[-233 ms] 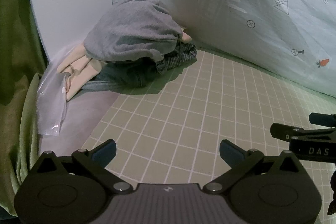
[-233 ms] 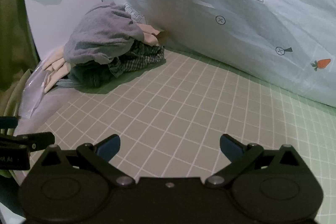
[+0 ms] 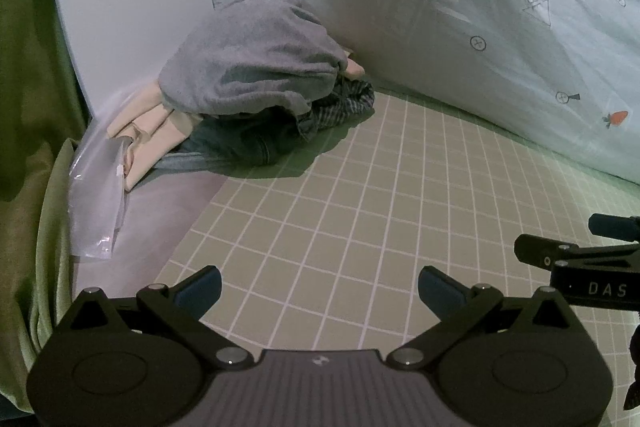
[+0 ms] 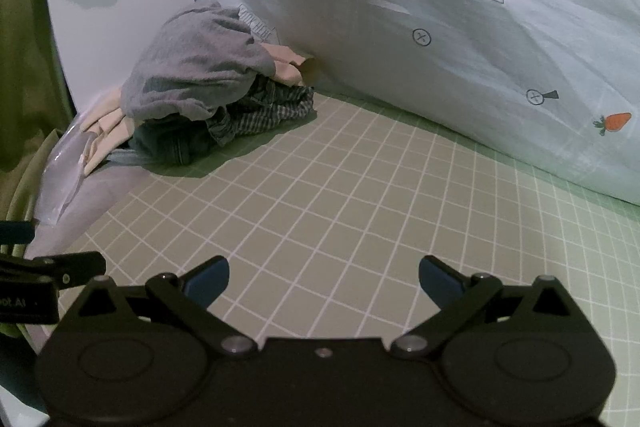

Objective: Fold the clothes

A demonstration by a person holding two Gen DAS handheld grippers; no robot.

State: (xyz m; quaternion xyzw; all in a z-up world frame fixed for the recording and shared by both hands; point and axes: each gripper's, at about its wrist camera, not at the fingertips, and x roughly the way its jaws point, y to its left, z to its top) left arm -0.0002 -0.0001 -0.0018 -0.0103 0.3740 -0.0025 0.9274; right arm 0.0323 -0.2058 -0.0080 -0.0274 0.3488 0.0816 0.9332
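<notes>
Left wrist view: left gripper point(image 3: 319, 283) hung over bare grid mat point(image 3: 340, 227), jaws spread wide, nothing between the pads. Clothes pile point(image 3: 256, 95) sat at the mat's far corner, well apart from the gripper: grey top point(image 3: 256, 67) draped over the heap, beige piece point(image 3: 152, 131) sticking out on its left, denim point(image 3: 248, 143) underneath, checked shirt point(image 3: 340, 107) on its right. Clear plastic bag point(image 3: 96, 195) lay just left of the pile, touching the beige piece. Printed sheet point(image 3: 460, 27) rose right behind the pile. Right gripper's finger showed at this view's right edge, beside the left. Right wrist view: right gripper point(image 4: 324, 277) also over bare mat, jaws spread, empty; pile same place, far corner against the sheet. My read: the step was the reach for a first garment. The grey top looked best, being uppermost and free. I'd have pinched it at an edge or hem, one layer only, lifted clear of the denim, kept off the bag, then spread it on open mat before any fold.
</notes>
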